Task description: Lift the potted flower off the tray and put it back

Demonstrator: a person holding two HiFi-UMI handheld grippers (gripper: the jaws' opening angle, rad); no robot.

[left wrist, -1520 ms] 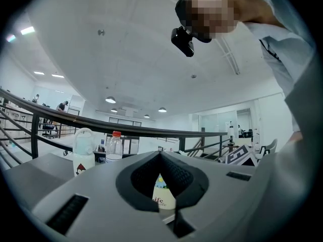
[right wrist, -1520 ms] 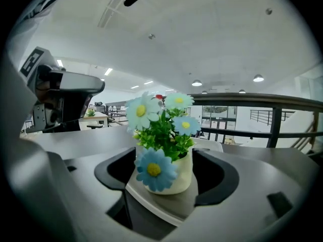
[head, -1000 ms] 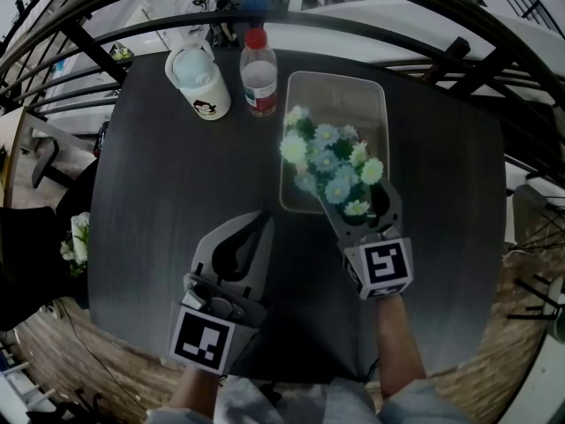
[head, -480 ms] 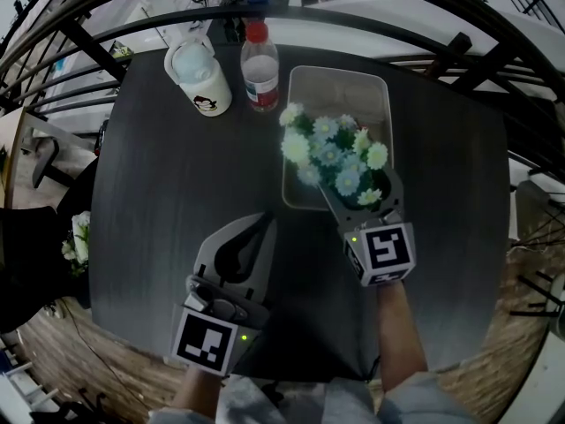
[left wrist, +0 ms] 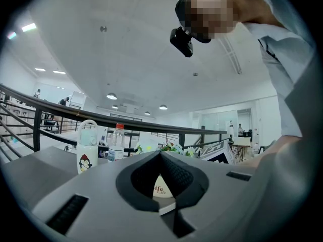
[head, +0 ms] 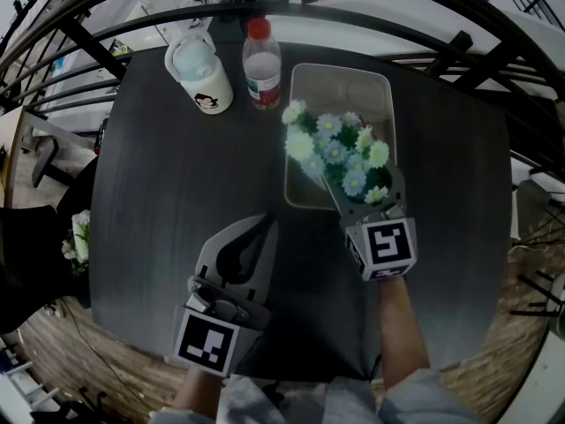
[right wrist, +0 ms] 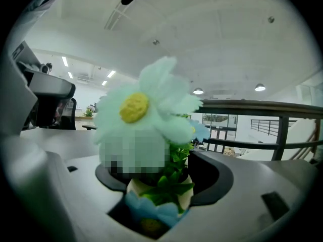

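Note:
The potted flower [head: 340,153], pale blue and white daisies in a cream pot, stands at the near end of the clear tray [head: 344,91] on the dark table. My right gripper [head: 362,182] reaches in from the near side. Its jaws are closing with the pot [right wrist: 132,189] between them, and the pads are not clearly pressing on it. A large daisy [right wrist: 146,107] fills the right gripper view. My left gripper [head: 262,225] hovers low over the table, left of the tray. It is shut and holds nothing, as the left gripper view shows at its meeting tips [left wrist: 160,154].
A white lidded cup with a penguin [head: 201,78] and a red-capped water bottle [head: 259,67] stand at the table's far edge, left of the tray. A metal railing curves round the far side. A bunch of white flowers [head: 78,241] lies off the table's left edge.
The right gripper has edged a little forward around the pot, and the flowers have shifted slightly with it. The left gripper has stayed still.

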